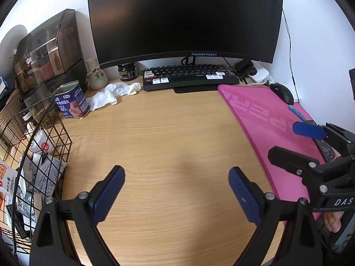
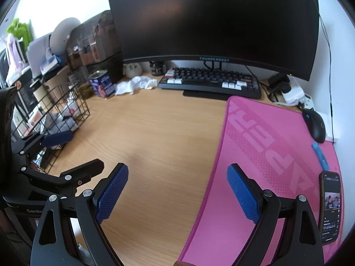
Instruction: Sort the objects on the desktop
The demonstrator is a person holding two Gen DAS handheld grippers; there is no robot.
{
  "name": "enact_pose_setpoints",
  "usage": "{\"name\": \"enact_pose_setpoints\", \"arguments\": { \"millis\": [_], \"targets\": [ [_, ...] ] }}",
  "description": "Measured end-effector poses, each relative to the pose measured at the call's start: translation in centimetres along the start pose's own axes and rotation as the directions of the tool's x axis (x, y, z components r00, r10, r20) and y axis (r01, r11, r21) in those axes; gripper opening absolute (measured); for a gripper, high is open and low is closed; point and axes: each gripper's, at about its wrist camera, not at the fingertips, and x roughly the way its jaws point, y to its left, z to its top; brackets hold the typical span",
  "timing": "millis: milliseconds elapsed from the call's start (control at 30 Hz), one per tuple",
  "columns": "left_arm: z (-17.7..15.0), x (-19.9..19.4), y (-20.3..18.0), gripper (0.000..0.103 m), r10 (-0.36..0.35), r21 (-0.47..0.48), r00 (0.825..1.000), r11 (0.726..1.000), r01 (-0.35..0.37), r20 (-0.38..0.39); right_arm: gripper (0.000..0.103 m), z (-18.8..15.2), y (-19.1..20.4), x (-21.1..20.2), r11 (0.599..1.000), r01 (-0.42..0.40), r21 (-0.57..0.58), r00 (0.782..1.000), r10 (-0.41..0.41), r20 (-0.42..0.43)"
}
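My left gripper (image 1: pixel 176 190) is open and empty above the bare wooden desk (image 1: pixel 159 137). My right gripper (image 2: pixel 177 190) is open and empty at the left edge of the pink desk mat (image 2: pixel 266 146). A blue meat can (image 1: pixel 72 103) stands at the back left, beside a crumpled white tissue (image 1: pixel 115 93). A small dark jar (image 1: pixel 127 72) sits under the monitor. On the mat lie a black mouse (image 2: pixel 315 125), a blue pen (image 2: pixel 320 156) and a phone (image 2: pixel 330 208) with its screen lit.
A black monitor (image 1: pixel 184 17) and keyboard (image 1: pixel 188 77) stand at the back. A wire basket (image 1: pixel 33 161) of packets is at the left edge, with dark storage boxes (image 1: pixel 48 51) and a small vase (image 1: pixel 96 77) behind. A white power strip (image 2: pixel 292 94) is at the back right.
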Motion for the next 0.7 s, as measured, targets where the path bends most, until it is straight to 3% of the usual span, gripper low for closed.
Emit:
{"name": "enact_pose_setpoints", "arguments": {
  "millis": [700],
  "targets": [
    [0.7,-1.6,-1.4,0.094,-0.019,0.043,0.999,0.999,0.017,0.036,0.091,-0.8,-0.5,-2.5,1.000,0.029,0.012,0.999,-0.029,0.036]
  ]
}}
